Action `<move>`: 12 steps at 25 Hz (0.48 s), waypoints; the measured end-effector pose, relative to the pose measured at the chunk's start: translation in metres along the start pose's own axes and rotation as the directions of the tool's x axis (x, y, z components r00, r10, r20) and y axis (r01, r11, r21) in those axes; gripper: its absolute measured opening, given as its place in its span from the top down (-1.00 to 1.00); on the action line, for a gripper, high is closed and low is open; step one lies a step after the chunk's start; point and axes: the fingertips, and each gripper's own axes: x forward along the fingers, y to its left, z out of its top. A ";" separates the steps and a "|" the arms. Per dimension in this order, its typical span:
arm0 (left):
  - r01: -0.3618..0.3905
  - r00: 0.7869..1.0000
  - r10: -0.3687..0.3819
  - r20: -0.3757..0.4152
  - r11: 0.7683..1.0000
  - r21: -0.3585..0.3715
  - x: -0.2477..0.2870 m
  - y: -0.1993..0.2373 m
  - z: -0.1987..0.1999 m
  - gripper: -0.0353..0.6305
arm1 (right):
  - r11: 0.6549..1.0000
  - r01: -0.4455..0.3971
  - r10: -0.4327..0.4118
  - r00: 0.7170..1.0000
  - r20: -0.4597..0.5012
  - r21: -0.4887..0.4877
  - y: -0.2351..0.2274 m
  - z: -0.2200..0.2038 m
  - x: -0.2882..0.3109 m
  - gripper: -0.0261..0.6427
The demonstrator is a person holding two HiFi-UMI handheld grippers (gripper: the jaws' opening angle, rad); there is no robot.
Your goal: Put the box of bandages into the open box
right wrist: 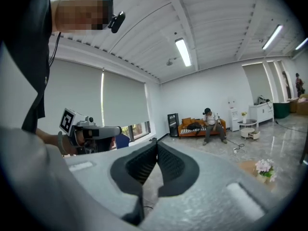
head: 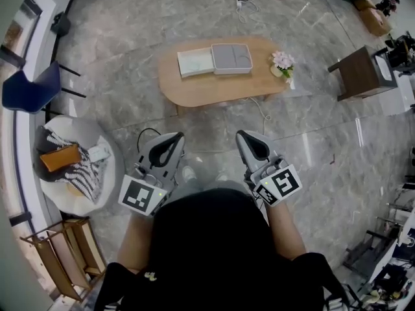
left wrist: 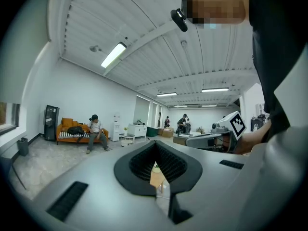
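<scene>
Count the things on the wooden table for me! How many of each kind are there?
Boxes: 2 (white box, grey box)
Flowers: 1 (pink bunch)
Total: 3

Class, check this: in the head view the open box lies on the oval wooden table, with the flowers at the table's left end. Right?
Not quite: the head view shows the flowers at the right end of the oval wooden table, where the open box does lie.
</scene>
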 end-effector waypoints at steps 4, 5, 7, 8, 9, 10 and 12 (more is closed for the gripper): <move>-0.012 1.000 0.012 -0.011 1.000 0.012 -0.004 0.019 -0.002 0.86 | 0.999 0.015 -0.016 1.000 0.009 0.044 0.004 0.000 0.010 0.93; -0.011 1.000 0.011 -0.013 1.000 0.013 -0.004 0.023 -0.003 0.86 | 0.999 0.023 -0.023 1.000 0.004 0.032 0.004 -0.001 0.012 0.93; -0.004 1.000 0.004 -0.017 1.000 0.012 -0.004 0.029 -0.005 0.86 | 0.999 0.038 -0.038 0.999 -0.009 0.003 0.004 -0.004 0.018 0.93; -0.002 1.000 0.002 -0.017 1.000 0.013 -0.004 0.032 -0.006 0.86 | 0.999 0.041 -0.041 0.999 -0.014 -0.005 0.005 -0.005 0.021 0.93; 0.000 1.000 0.001 -0.018 1.000 0.015 -0.004 0.034 -0.006 0.86 | 0.999 0.041 -0.041 0.999 -0.017 -0.008 0.005 -0.007 0.024 0.93; 0.001 1.000 0.000 -0.020 1.000 0.016 -0.004 0.036 -0.008 0.86 | 0.999 0.039 -0.039 0.999 -0.019 -0.008 0.006 -0.008 0.026 0.93; 0.001 1.000 -0.001 -0.030 1.000 0.016 -0.001 0.039 -0.010 0.86 | 0.999 0.035 -0.035 0.999 -0.023 -0.006 0.002 -0.009 0.031 0.93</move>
